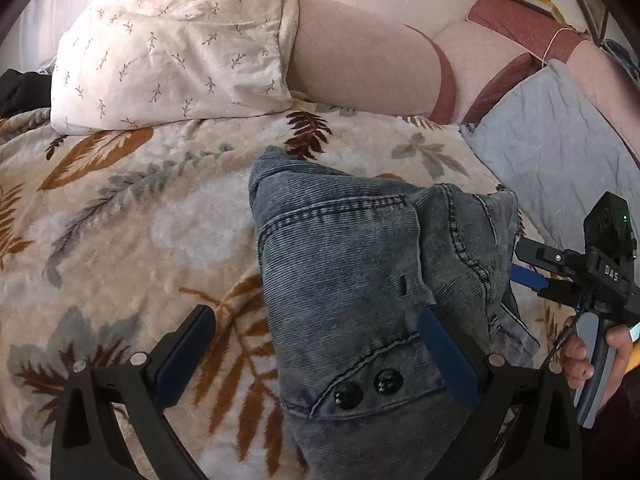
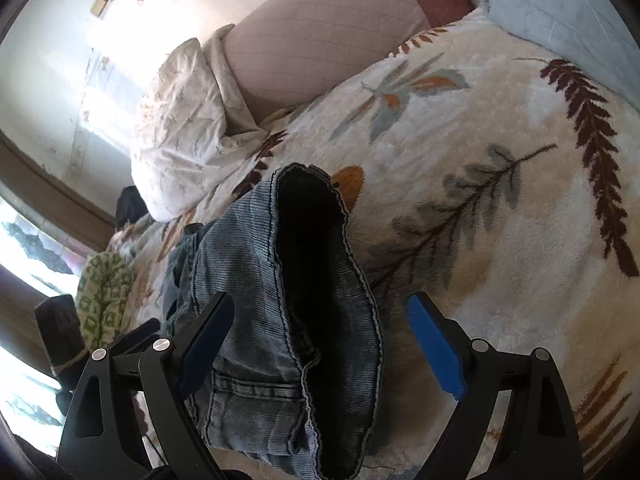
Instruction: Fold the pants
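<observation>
Pants: grey-blue washed corduroy pants (image 1: 360,280), bunched in a rumpled heap rather than laid flat, fine ribbing running across the cloth and dark stitched seams crossing it.
Pants, details: two dark round buttons (image 1: 366,388) sit side by side on a stitched band close to the left camera; a small dark buttonhole slit shows higher up on the same panel.
Pants, right view: the pants (image 2: 256,288) show an open end here, the hem curling back so the dark inside gapes, a pale overlocked edge running round it; a belt loop and pocket seam lie at the lower part of the heap.
Where: on the bed, lying on the cream fleece blanket printed with brown, orange and grey fern leaves (image 1: 132,232), in its middle stretch, well apart from the headboard edge.
Left tool (image 1: 316,352): jaws spread wide; the right-hand blue pad rests against the pants' cloth, the left-hand pad sits over bare blanket, nothing pinched.
Right tool (image 2: 320,348): jaws spread wide too, straddling the heap; the left finger overlaps the denim-look cloth, the blue pad on the other side stands clear over the blanket (image 2: 480,200).
Right tool, from the left view: the right tool (image 1: 528,276) sits at the pants' far side, held in a hand (image 1: 596,356).
Around: a white pillow with small leaf sprigs (image 1: 172,44) at the head of the bed, a pink quilted headboard (image 1: 360,60) behind it, a pale grey quilted cushion (image 1: 552,160) at the blanket's right edge.
</observation>
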The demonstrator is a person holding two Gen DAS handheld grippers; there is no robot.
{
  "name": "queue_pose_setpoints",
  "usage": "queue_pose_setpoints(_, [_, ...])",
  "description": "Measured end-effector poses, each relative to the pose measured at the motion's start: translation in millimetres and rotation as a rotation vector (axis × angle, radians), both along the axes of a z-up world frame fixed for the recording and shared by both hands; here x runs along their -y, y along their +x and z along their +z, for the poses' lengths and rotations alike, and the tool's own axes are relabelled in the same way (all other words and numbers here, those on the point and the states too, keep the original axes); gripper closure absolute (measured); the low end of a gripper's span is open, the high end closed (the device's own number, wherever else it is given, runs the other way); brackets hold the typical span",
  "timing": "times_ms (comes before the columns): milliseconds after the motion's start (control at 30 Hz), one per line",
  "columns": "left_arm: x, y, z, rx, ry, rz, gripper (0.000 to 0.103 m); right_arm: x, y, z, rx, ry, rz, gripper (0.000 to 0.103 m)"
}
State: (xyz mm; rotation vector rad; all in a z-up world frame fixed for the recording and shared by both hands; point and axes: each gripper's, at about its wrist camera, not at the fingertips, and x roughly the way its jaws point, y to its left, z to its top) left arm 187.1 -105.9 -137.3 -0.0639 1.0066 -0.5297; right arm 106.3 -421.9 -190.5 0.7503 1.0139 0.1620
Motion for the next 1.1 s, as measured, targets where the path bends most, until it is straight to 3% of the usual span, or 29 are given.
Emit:
queue_pose_setpoints(300, [-0.1, 8.4, -17.1, -0.147, -0.133, -0.020, 0.000, -2.1, 8.3, -23.0, -0.055, 0.103, -0.004, 0.014])
queue_pose_setpoints(633, [8.2, 15.1, -23.3, -0.204, -0.202, -0.016, 0.000, -9.7, 9.6, -30.9, -0.054, 0.227, 0.040, 0.011])
queue_pose_setpoints(767, [11.4, 9.7, -22.5, -0.169, -0.181, -0.045, 0.000, -13.6, 10.5, -31.2, -0.055, 0.261, 0.056, 0.011])
queue_pose_setpoints(867, [16.4, 6.4, -23.6, -0.137, -0.119, -0.059, 0.000, -17.1, 11.4, -30.7, -0.061, 0.262, 0.072, 0.011])
queue_pose_setpoints(1100, [13.9, 3.3, -19.3, -0.119, -0.110, -0.073, 0.017, -33.3, 13.2, -28.8, -0.061, 0.202, 0.117, 0.018])
